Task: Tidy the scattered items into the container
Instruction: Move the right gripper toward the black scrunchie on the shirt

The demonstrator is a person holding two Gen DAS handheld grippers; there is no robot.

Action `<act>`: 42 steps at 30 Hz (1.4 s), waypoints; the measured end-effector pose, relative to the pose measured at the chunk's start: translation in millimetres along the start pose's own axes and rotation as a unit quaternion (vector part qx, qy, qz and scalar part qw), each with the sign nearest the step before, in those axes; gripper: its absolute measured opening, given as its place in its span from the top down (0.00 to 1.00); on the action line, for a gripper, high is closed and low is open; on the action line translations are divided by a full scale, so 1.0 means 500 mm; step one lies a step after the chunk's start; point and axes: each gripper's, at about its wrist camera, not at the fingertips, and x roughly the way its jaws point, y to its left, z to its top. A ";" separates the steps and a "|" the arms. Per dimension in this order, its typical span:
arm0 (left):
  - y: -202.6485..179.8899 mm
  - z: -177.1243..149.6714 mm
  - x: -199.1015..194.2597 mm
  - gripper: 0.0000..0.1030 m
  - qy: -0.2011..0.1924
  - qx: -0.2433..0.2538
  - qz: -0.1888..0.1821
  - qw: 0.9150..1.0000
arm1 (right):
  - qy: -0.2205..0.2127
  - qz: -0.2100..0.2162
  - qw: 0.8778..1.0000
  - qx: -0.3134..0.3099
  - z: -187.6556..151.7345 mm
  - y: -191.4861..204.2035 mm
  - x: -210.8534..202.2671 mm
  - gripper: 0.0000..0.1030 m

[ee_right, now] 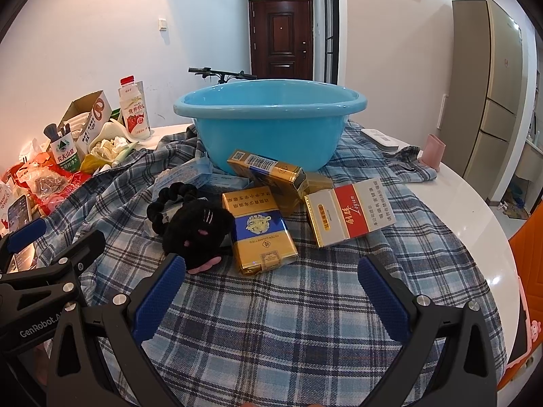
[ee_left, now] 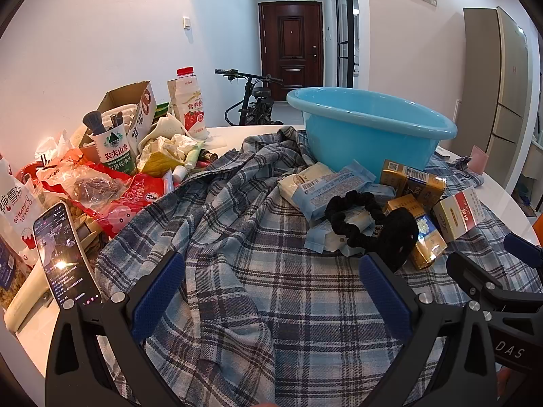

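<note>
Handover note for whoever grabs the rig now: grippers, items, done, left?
Left hand-held gripper: open, empty, over the plaid cloth.
Right hand-held gripper: open, empty.
Blue basin stands at the far side of the cloth; nothing visible inside, though its floor is hidden.
In front of it lie the gold boxes, red-and-white box, black plush toy, black scrunchie and wipe packs.
Done: nothing. Left: everything.
</note>
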 end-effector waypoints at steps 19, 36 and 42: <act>-0.006 -0.001 0.004 0.01 0.002 0.002 0.002 1.000 | 0.003 0.000 1.000 0.000 -0.004 0.000 0.009 0.00; 0.008 0.001 0.012 0.01 0.006 -0.008 -0.028 1.000 | 0.019 -0.036 0.999 -0.019 -0.008 0.000 0.037 0.00; 0.036 0.000 0.021 0.01 0.010 -0.024 -0.032 0.999 | 0.044 -0.006 0.999 -0.024 0.008 -0.010 0.069 0.00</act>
